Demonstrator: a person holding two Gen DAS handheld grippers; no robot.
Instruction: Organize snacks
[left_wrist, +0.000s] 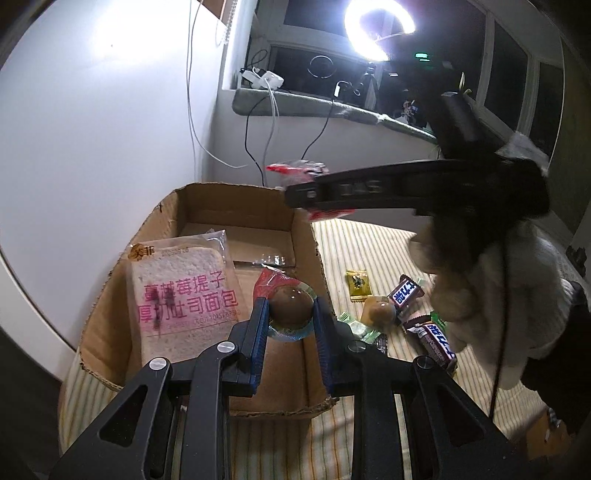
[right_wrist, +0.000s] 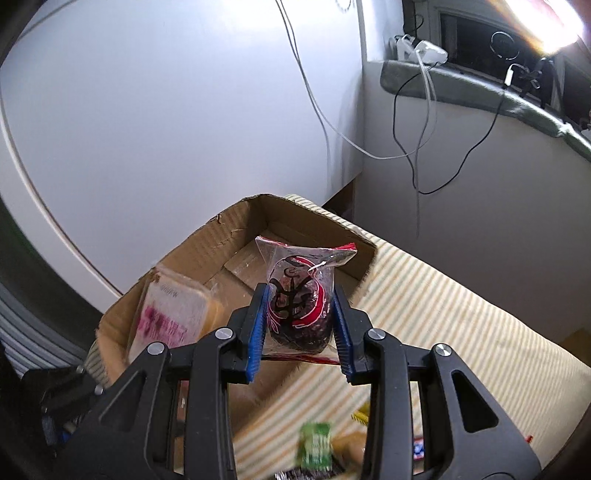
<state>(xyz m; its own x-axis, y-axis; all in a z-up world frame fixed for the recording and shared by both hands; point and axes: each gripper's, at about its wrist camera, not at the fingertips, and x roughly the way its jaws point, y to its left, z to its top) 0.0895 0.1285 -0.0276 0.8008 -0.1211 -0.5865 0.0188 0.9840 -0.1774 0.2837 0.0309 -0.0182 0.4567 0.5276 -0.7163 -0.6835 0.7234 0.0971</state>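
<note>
My left gripper (left_wrist: 290, 314) is shut on a packaged brown egg (left_wrist: 290, 304) and holds it over the open cardboard box (left_wrist: 110, 306). A wrapped slice of toast bread (left_wrist: 184, 295) lies in the box's left side. My right gripper (right_wrist: 299, 314) is shut on a clear red-printed packet with a dark snack (right_wrist: 301, 306), above the box's near right edge (right_wrist: 236, 236). In the left wrist view the right gripper (left_wrist: 306, 192) reaches in from the right above the box's far corner, the red packet (left_wrist: 295, 171) between its fingers.
On the striped cloth (left_wrist: 373, 243) right of the box lie two Snickers bars (left_wrist: 406, 293), a yellow sachet (left_wrist: 358, 282), another packaged egg (left_wrist: 380, 312) and green wrappers (left_wrist: 360, 328). Cables (right_wrist: 417, 147) hang down the wall behind. A ring light (left_wrist: 380, 27) shines at the window.
</note>
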